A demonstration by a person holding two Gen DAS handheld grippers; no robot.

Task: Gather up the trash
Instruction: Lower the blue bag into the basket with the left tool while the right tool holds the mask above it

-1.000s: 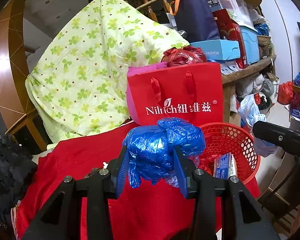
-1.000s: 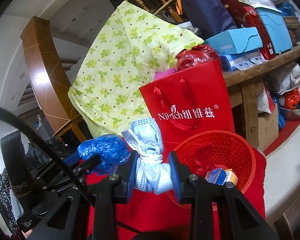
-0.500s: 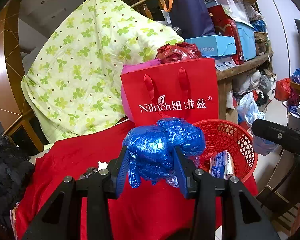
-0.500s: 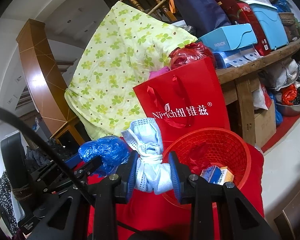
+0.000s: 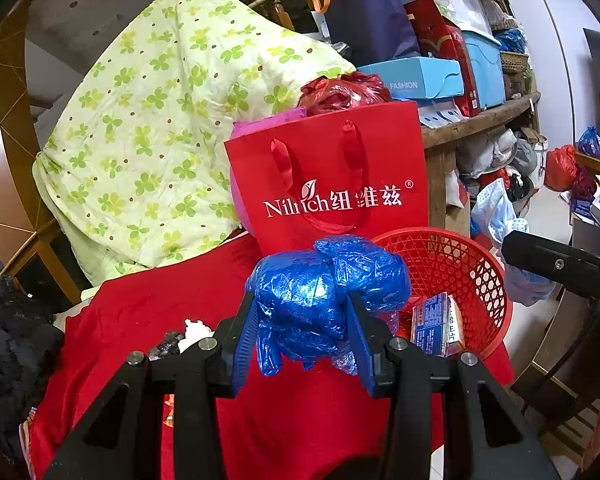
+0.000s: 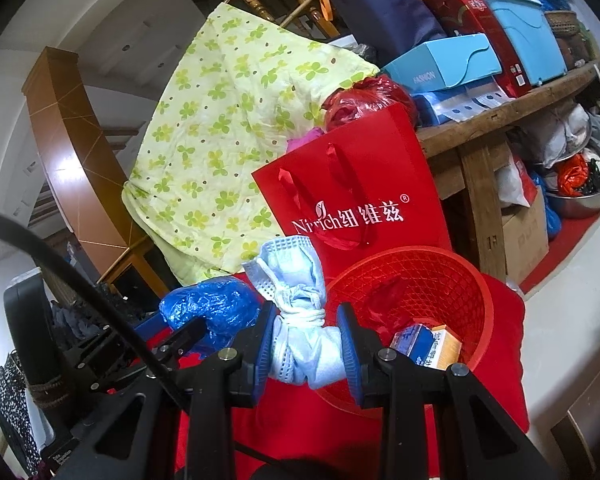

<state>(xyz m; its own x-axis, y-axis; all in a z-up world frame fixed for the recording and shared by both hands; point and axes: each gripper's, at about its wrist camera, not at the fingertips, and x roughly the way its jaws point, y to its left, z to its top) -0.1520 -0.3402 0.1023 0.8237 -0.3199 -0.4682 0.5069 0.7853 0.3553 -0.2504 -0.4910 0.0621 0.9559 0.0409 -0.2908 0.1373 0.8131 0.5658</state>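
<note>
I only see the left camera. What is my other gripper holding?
Observer: The right gripper is shut on a knotted pale blue face mask.
Child: Is it over the red basket yet?
Observer: Nearly. It is at the near left edge of the basket.
Child: What's in the basket that I can't see?
Observer: A crumpled red scrap lies behind the small box.
</note>
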